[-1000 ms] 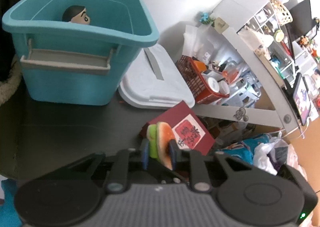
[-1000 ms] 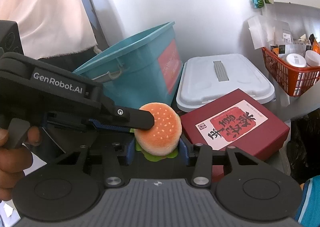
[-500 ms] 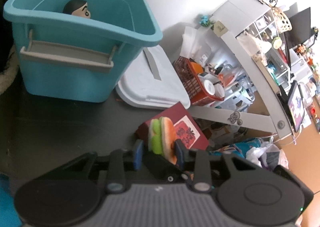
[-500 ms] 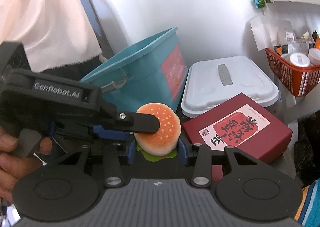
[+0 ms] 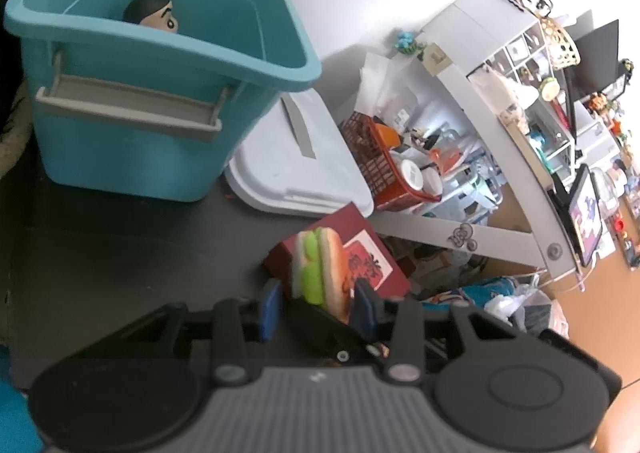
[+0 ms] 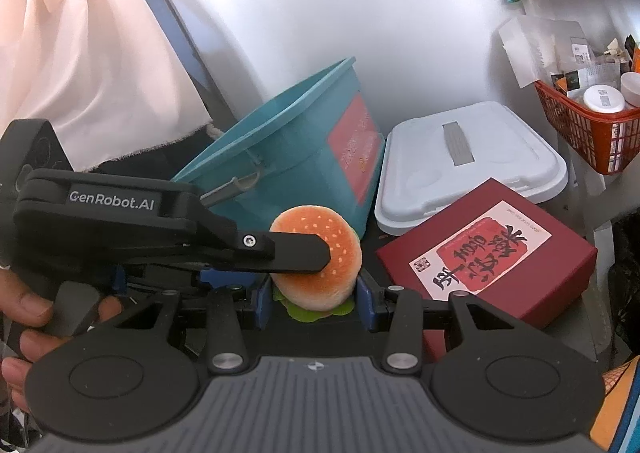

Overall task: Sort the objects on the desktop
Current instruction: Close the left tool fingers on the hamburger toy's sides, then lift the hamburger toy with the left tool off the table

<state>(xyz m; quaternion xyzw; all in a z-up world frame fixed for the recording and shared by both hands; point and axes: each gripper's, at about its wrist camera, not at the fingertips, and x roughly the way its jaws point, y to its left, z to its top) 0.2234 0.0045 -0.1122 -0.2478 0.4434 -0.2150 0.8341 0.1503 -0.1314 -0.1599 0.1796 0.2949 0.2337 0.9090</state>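
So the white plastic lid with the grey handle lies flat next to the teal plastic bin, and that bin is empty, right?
Not quite. The teal plastic bin is not empty: the head of a dark-haired cartoon figure shows above its near rim in the left wrist view. The rest holds: the white plastic lid with the grey handle lies flat next to the bin.

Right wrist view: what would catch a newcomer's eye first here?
A plush burger sits between the fingers of the right gripper, with one finger of the left gripper lying across its bun. Behind it stands a teal bin; to the right lies a dark red box.
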